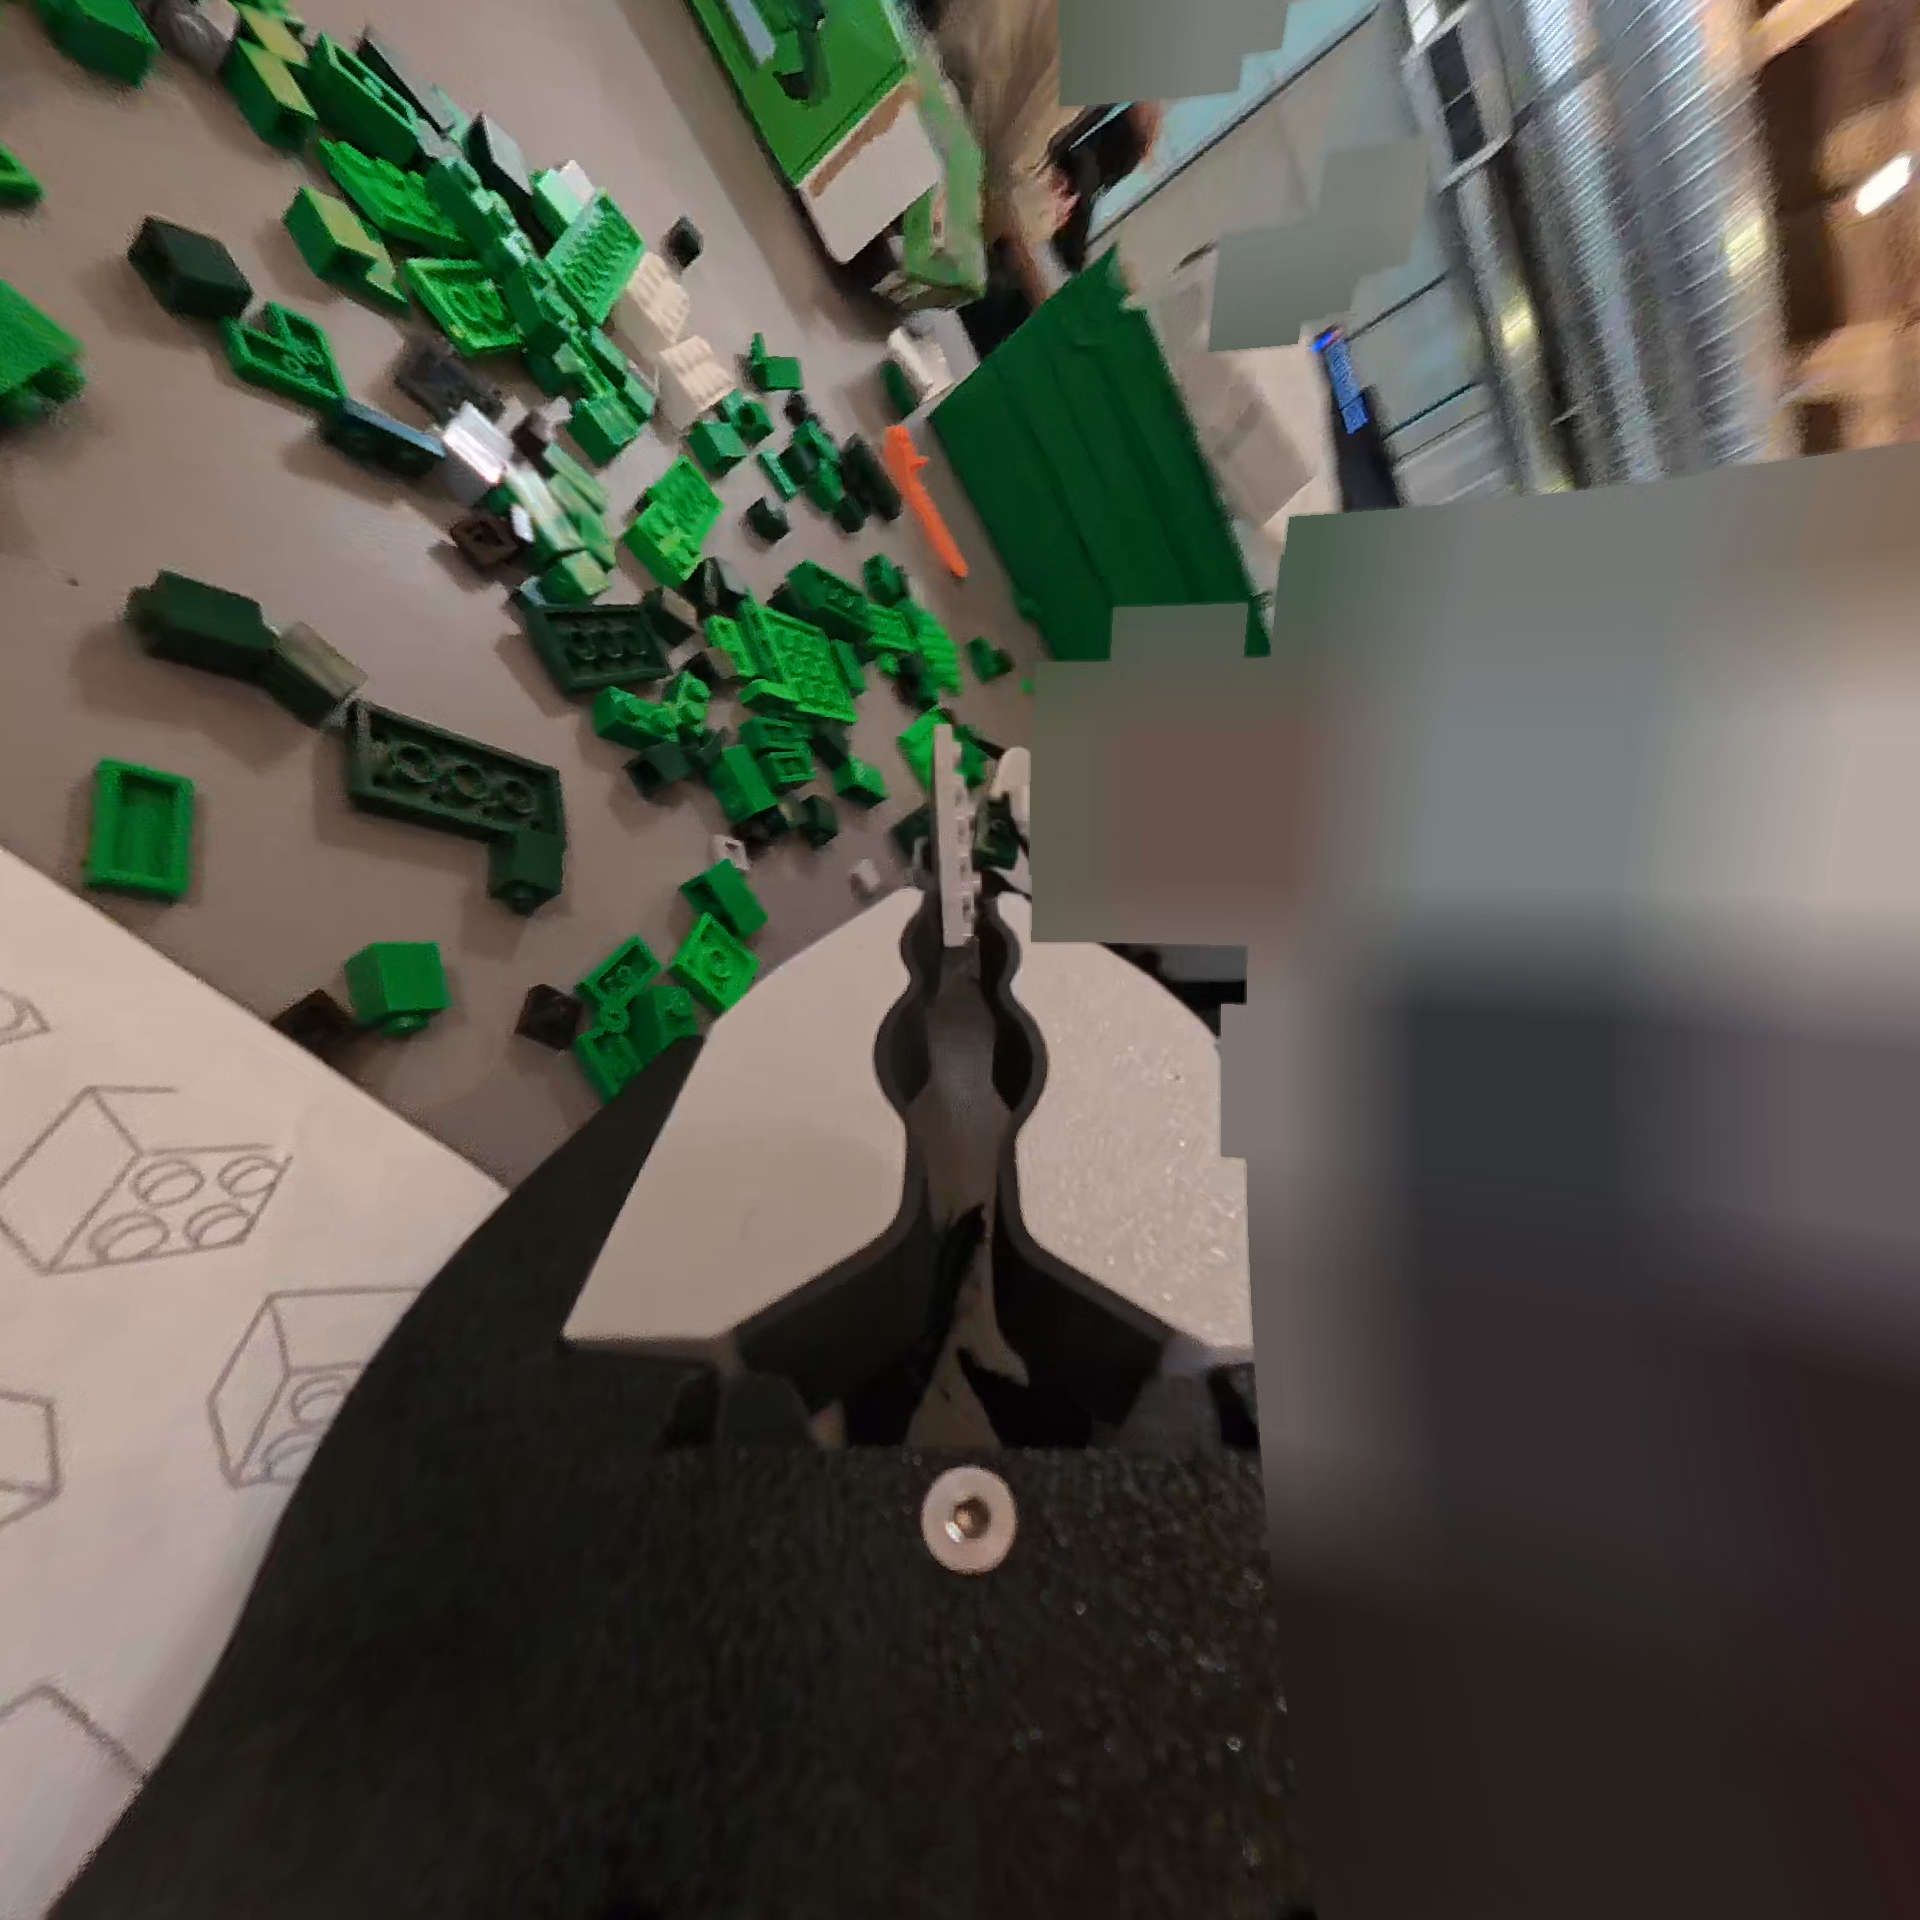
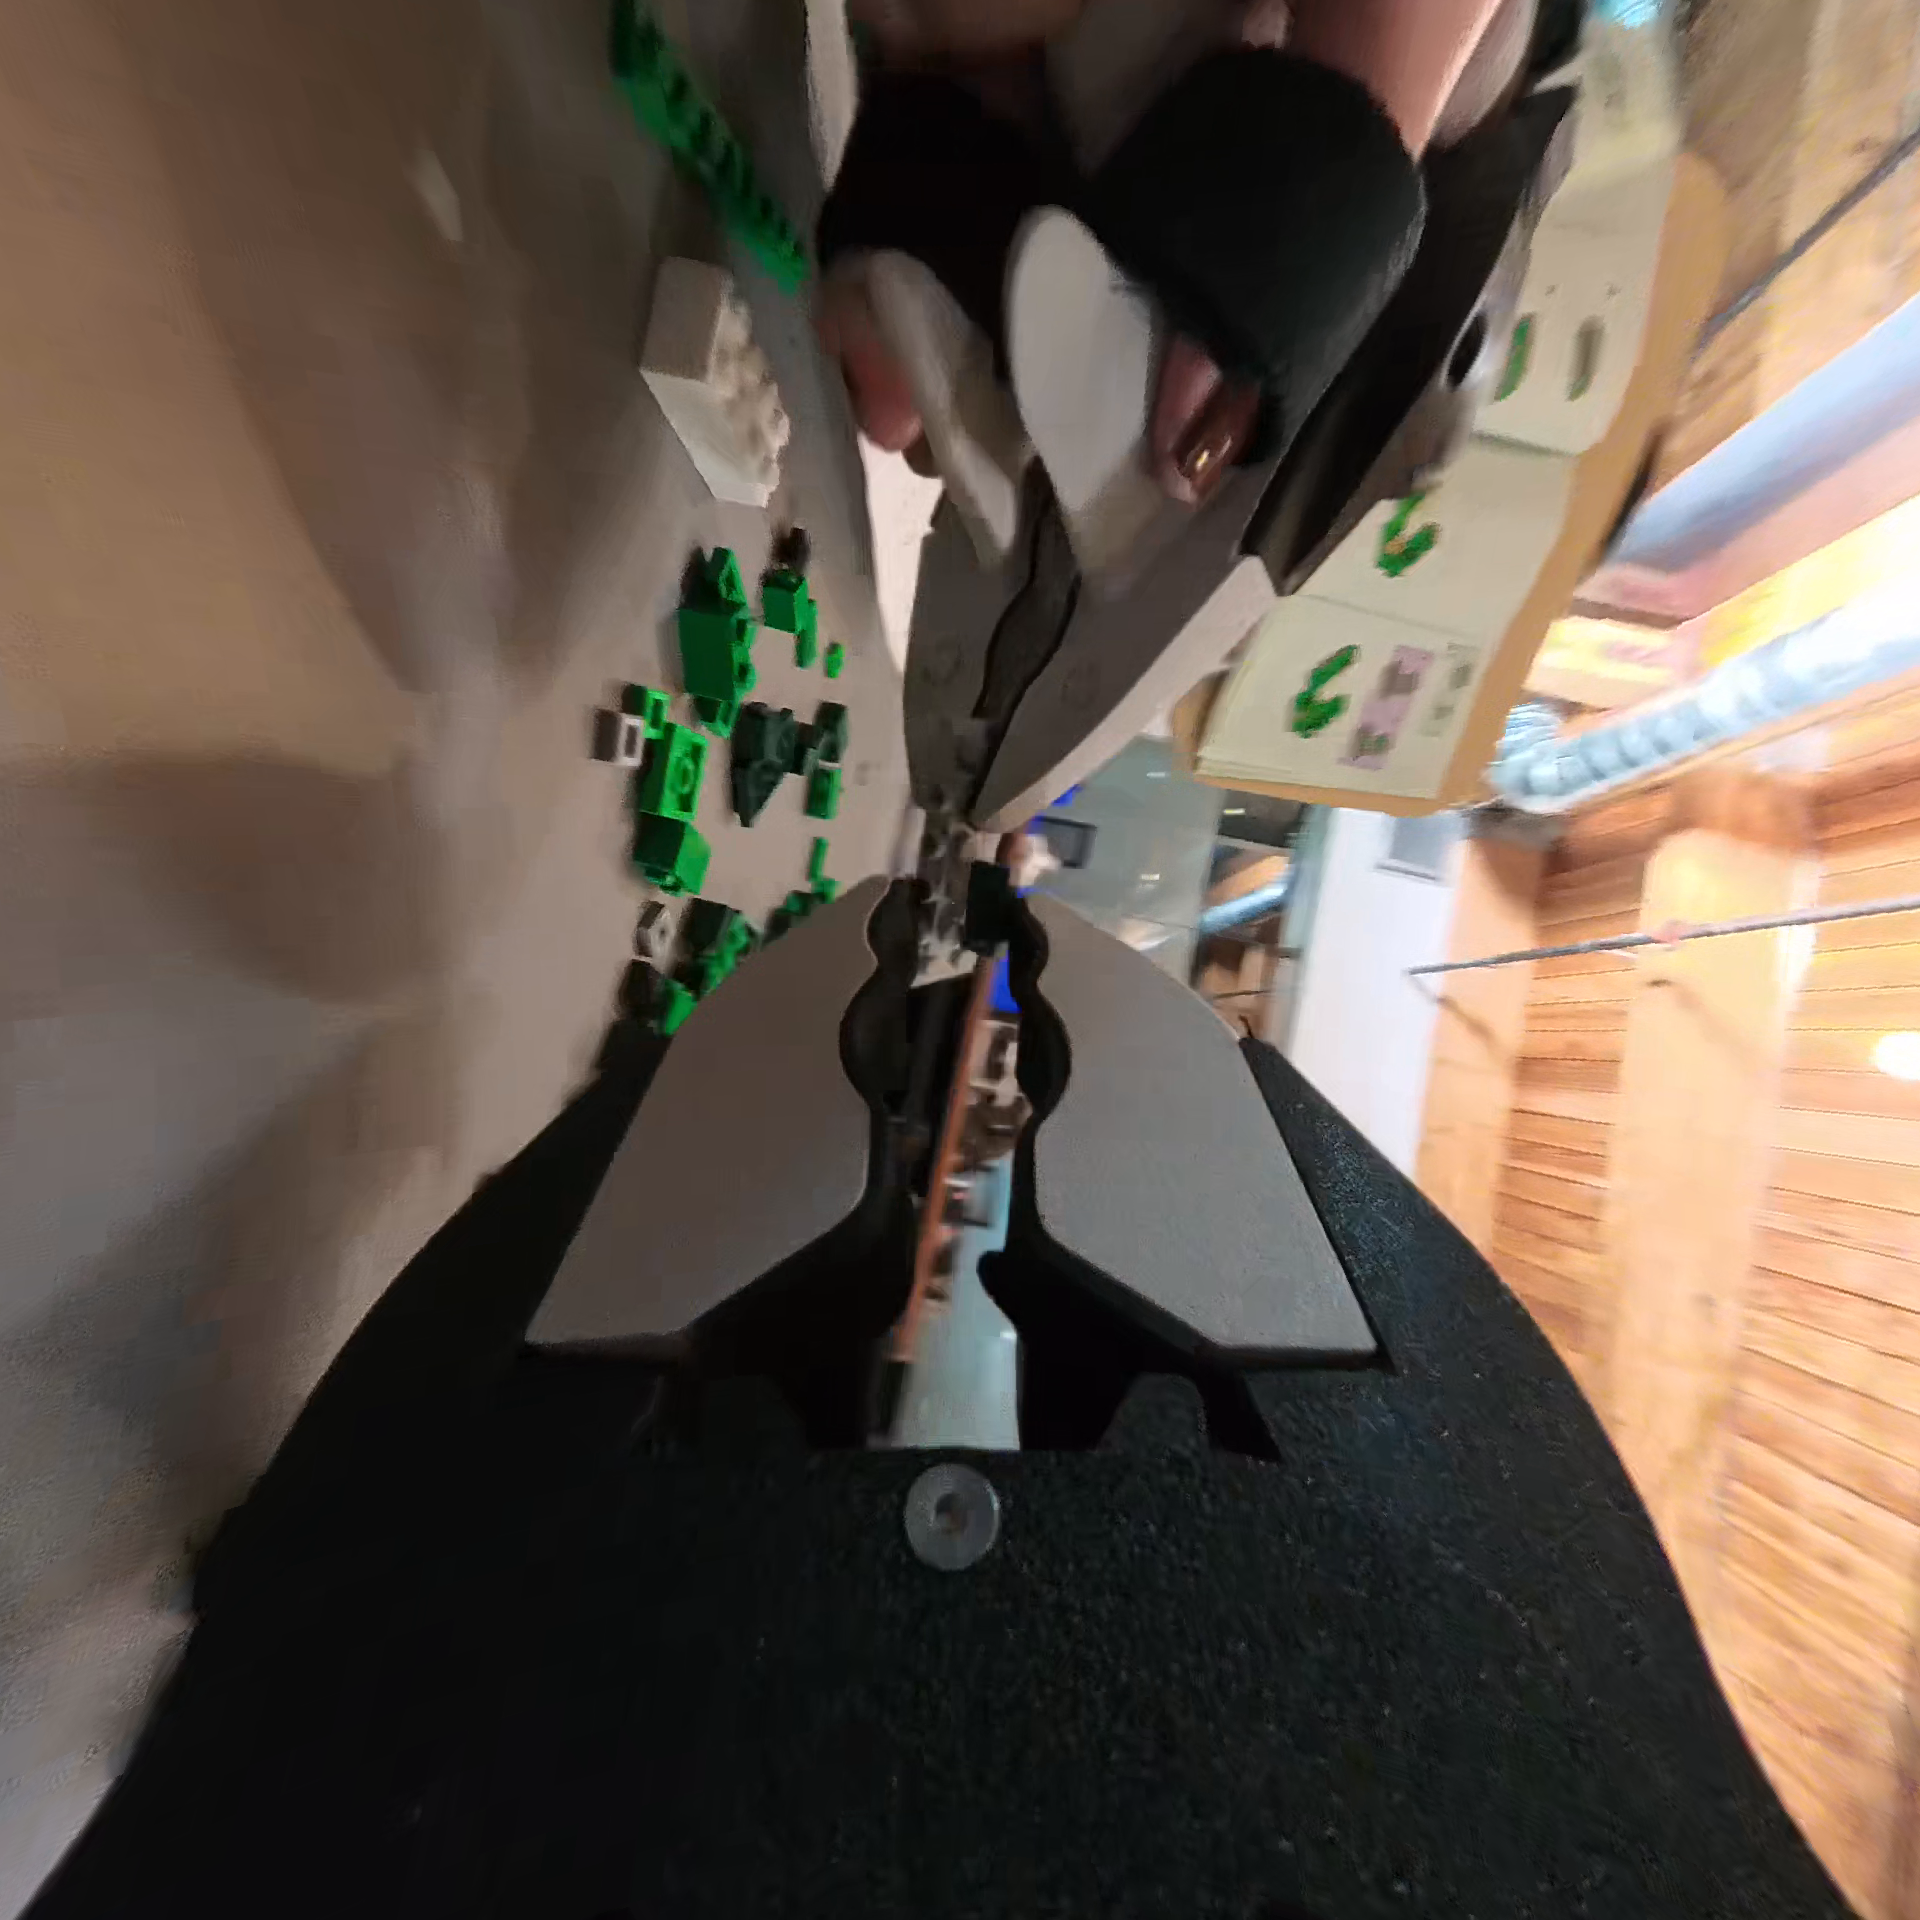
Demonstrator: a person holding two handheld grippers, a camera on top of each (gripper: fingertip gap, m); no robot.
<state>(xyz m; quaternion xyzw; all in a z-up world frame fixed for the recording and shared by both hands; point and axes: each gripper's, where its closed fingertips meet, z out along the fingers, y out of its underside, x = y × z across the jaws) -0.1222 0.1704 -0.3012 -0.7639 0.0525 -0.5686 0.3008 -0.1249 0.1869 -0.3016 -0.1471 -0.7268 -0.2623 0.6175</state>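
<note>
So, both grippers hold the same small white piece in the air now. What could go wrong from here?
1. The left gripper pinches only the end of the thin white plate; a twist could make it slip and drop among the green bricks.
2. The right gripper meets the plate tip to tip with the other, so opposing pulls could snap small attached parts apart.
3. Both views are motion-blurred, so alignment is hard to judge.

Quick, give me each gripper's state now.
Left gripper: closed on a thin white plate piece.
Right gripper: closed on a small grey-and-black brick piece.
</note>
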